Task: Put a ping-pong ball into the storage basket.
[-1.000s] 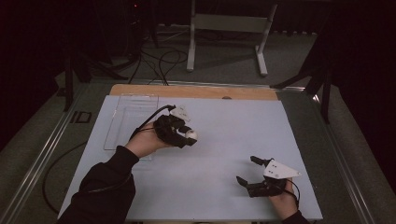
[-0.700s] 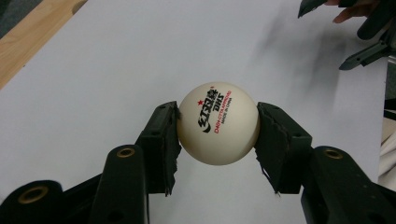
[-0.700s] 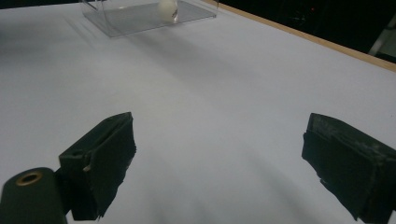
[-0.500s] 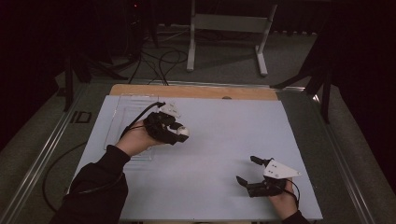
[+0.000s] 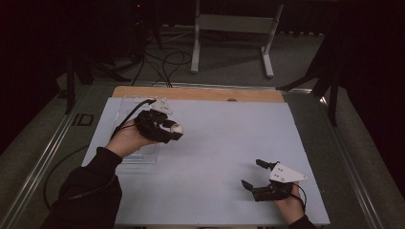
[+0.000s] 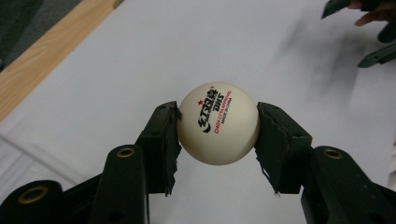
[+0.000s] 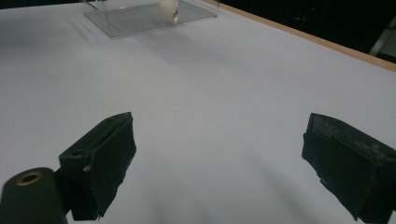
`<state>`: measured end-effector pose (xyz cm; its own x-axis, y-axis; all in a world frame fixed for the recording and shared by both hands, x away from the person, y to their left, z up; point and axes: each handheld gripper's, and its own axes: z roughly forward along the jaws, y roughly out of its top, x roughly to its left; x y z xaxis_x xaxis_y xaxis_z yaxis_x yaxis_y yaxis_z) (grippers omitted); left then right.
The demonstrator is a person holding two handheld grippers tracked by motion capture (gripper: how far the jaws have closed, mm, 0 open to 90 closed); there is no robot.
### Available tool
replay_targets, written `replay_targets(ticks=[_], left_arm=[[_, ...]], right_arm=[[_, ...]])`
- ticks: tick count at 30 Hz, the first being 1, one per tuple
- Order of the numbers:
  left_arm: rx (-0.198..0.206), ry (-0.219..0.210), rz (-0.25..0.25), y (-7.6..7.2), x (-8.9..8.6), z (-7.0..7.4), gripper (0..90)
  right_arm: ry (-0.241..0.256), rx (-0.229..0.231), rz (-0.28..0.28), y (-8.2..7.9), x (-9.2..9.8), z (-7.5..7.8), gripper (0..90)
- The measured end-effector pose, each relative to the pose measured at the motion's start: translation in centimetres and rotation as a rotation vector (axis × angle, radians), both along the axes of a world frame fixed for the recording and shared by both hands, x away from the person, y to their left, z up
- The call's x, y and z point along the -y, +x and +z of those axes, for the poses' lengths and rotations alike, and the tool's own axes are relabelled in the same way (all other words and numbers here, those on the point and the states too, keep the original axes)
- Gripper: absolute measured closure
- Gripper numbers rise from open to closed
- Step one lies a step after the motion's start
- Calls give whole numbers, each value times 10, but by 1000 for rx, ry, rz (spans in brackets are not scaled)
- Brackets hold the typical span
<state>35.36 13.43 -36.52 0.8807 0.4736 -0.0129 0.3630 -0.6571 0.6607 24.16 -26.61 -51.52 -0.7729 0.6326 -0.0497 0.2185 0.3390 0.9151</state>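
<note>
Having been carried leftward from its place nearer the table's middle a second ago, the left gripper (image 5: 169, 132) is now held over the right edge of the clear tray (image 5: 125, 106), its jaws clamped on the white ping-pong ball (image 6: 218, 123), so a release into the tray is judged to be close. In the right gripper view a pale round object (image 7: 168, 9) is seen in the tray, possibly this ball. The right gripper (image 5: 254, 174) is rested on the white table (image 5: 229, 138) with jaws wide apart and nothing between them.
</note>
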Motion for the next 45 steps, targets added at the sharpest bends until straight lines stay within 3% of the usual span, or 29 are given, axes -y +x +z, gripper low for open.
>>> replay_targets(ticks=[12, 24, 34, 45], left_arm=[[1, -19, 97, 4, -27, -5, 522], [24, -29, 235, 7, -52, -16, 522], [11, -18, 284, 6, -67, -31, 522], [-38, 4, 308, 10, -72, -49, 521]], right_arm=[[-1, -5, 0, 0, -1, -1, 94], [-4, -5, 3, 1, -1, -1, 94], [-3, -13, 4, 1, -2, -2, 94], [-3, -9, -4, 1, -1, -1, 94]])
